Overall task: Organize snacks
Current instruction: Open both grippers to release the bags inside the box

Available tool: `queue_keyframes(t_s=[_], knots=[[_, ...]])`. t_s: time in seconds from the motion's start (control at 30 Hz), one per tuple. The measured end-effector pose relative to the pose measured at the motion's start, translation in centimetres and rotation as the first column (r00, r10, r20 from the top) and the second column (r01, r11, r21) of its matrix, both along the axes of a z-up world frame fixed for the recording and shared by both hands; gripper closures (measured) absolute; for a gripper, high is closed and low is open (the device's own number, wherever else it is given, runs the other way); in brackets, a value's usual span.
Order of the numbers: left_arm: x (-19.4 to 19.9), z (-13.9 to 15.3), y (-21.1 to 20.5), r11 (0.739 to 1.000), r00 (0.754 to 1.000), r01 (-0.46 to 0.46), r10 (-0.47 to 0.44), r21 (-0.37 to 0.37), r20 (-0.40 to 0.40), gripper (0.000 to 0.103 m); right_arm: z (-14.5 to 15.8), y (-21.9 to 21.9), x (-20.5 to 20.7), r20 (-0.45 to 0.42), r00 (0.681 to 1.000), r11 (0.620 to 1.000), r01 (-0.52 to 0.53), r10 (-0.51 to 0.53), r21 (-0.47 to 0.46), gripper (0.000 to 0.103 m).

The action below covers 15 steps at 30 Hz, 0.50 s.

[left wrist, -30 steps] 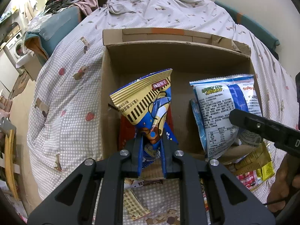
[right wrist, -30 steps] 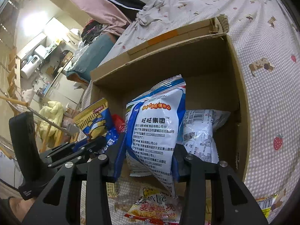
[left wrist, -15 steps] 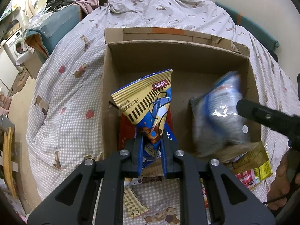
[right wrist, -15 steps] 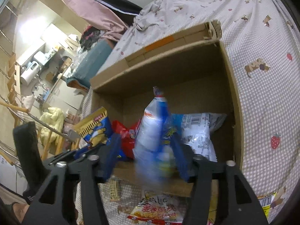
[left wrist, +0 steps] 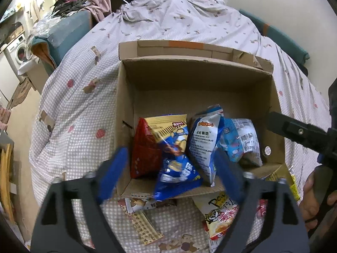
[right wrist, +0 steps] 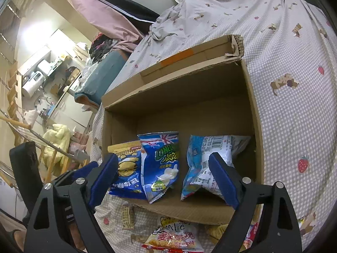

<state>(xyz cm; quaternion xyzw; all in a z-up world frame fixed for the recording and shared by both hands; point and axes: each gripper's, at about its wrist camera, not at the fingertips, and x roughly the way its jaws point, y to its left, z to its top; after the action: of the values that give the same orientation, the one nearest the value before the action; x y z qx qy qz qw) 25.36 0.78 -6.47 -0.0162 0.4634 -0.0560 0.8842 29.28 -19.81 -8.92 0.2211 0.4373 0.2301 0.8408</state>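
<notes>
An open cardboard box (left wrist: pixel 126 105) (right wrist: pixel 252 116) sits on the bed. Inside, along its near wall, lie a red bag (left wrist: pixel 143 154), a yellow-and-blue bag (left wrist: pixel 174 147) (right wrist: pixel 126 168), a blue-and-white bag (left wrist: pixel 204 139) (right wrist: pixel 162 162) and a light-blue bag (left wrist: pixel 240 141) (right wrist: pixel 206 154). My left gripper (left wrist: pixel 170 175) hovers at the near wall with its jaws opening; the yellow-and-blue bag lies between them, untouched. My right gripper (right wrist: pixel 163 181) is also opening, and the blue-and-white bag stands free between its pads. One right finger (left wrist: pixel 294 128) reaches in from the right.
Loose snack packets (left wrist: pixel 221 213) (right wrist: pixel 174 238) and a flat packet (left wrist: pixel 145 225) lie on the checked bedspread (left wrist: pixel 73 126) in front of the box. A hand (left wrist: pixel 313 191) holds the right gripper. A teal cushion (left wrist: pixel 63 35) and laundry sit at the far left.
Both grippers went from shut to open. The left one let go of the yellow-and-blue bag, the right one the blue-and-white bag; both bags dropped into the box.
</notes>
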Motion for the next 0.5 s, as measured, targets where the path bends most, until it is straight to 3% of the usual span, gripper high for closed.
queue_keyframes(t_s=[0.27, 0.5], knots=[[-1.2, 1.0, 1.8, 0.995, 0.998, -0.054, 0.056, -0.079, 0.014, 0.012, 1.4, -0.7, -1.0, 0.052, 0.999, 1.000, 0.014, -0.014, 0.005, 0.013], [-3.1, 3.6, 3.4, 0.991, 0.987, -0.095, 0.106, -0.095, 0.119, 0.012, 2.0, -1.7, -2.3, 0.036, 0.999, 0.998, 0.014, -0.016, 0.060, 0.013]])
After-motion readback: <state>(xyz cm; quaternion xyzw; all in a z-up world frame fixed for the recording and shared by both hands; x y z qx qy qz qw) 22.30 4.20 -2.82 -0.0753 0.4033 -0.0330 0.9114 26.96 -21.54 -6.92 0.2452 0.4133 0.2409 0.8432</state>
